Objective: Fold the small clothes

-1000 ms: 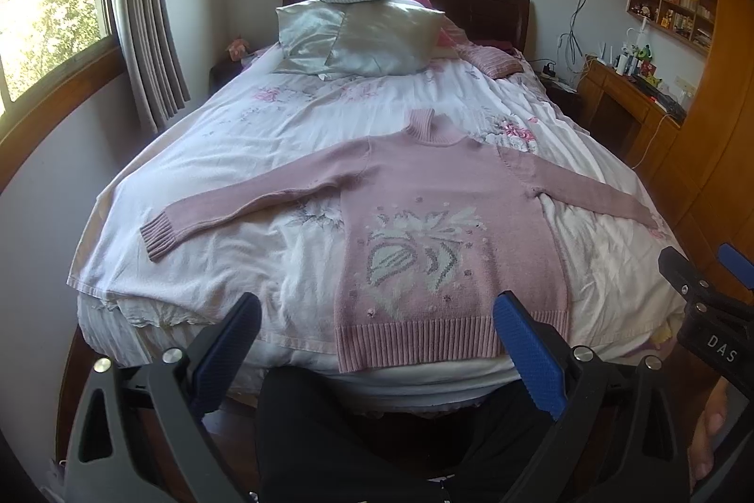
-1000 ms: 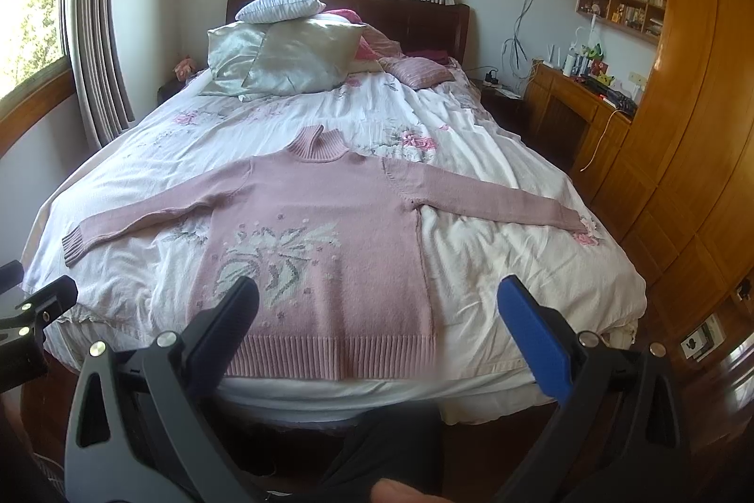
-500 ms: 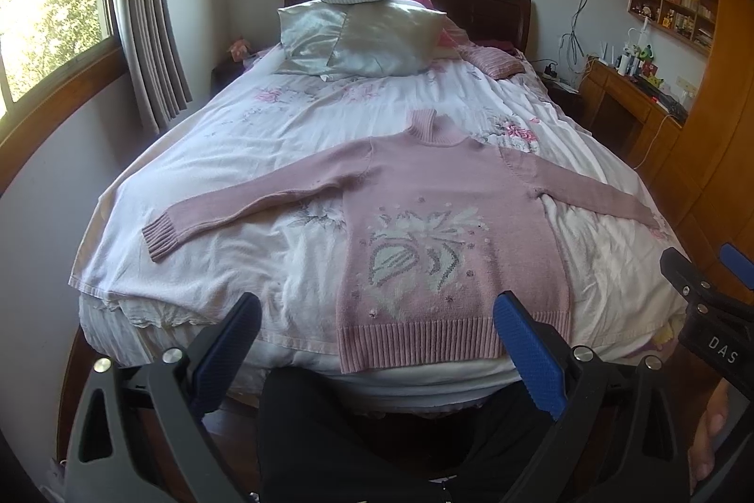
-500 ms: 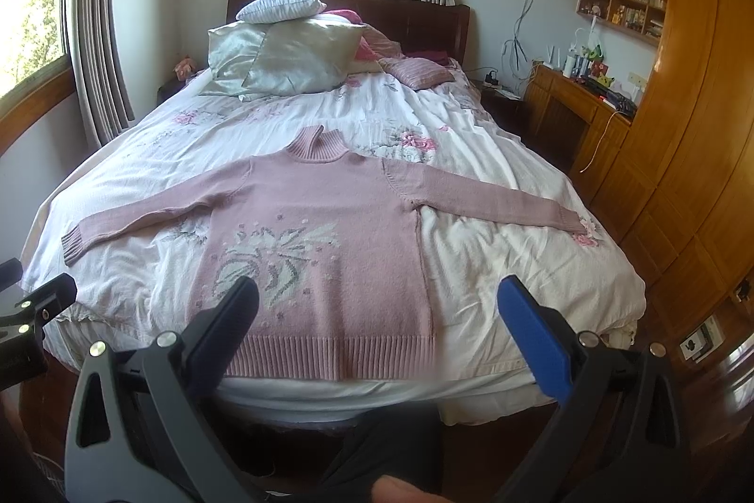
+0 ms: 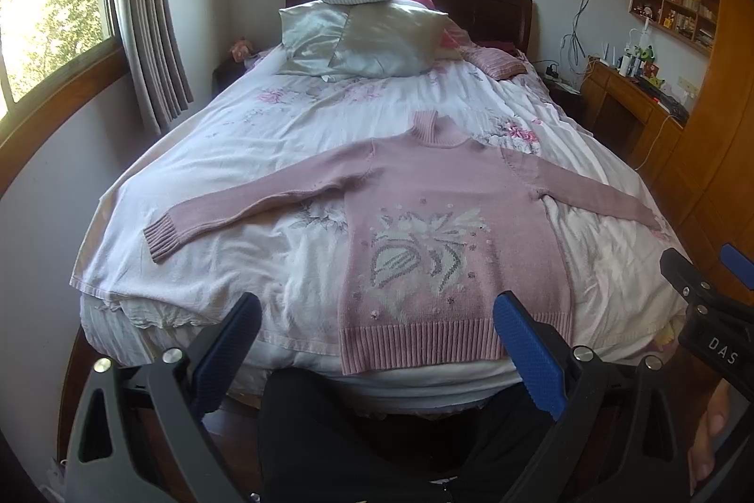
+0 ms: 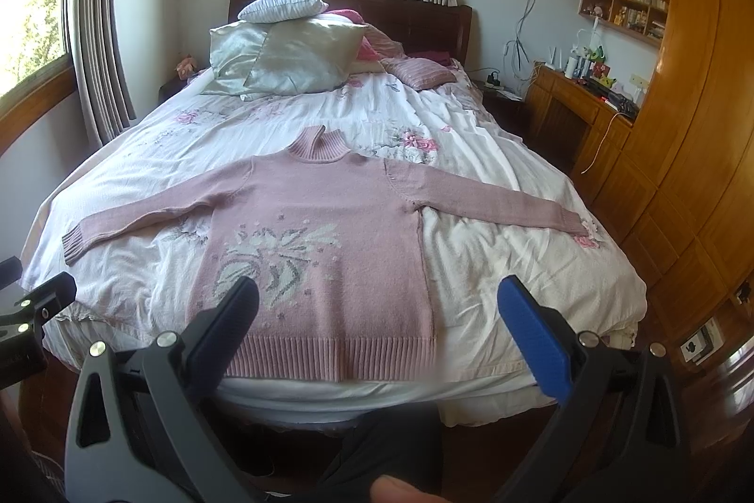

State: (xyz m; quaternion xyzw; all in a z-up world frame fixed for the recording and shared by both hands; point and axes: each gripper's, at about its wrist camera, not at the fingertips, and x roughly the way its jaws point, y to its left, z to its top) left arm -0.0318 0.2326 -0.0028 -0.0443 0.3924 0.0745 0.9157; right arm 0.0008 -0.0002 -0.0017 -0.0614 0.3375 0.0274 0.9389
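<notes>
From the left wrist camera, a pink sweater [image 5: 438, 220] lies flat and face up on the bed [image 5: 264, 154], spread across the white flowered bedspread near the foot end. Its collar points to twelve o'clock, toward the pillows [image 5: 367, 31] stacked at the headboard; its ribbed hem sits at six o'clock, right at the mattress edge. One sleeve runs out to nine o'clock and ends in a ribbed cuff, the other stretches toward three o'clock. The left hand-held gripper [image 5: 377, 342] hangs just short of the bed with its blue-padded fingers [image 5: 525, 350] spread wide, touching nothing. Between them and below are the person's dark trousers [image 5: 358, 432]. At four o'clock the other tool pokes into the picture.

From the right wrist camera, the same sweater [image 6: 325, 239] fills the near half of the bed [image 6: 495, 267], hem at six o'clock, collar at twelve, both sleeves laid straight out to the sides. The right hand-held gripper [image 6: 379, 333] is also spread wide and holds nothing, its left finger [image 6: 226, 324] showing in front of the sweater's lower corner, though whether it touches the knit I cannot tell. A wooden table [image 6: 584, 111] cluttered with small items stands at two o'clock, beside the wooden wardrobe [image 6: 697, 126]. Curtains [image 6: 94, 31] hang at ten o'clock.
</notes>
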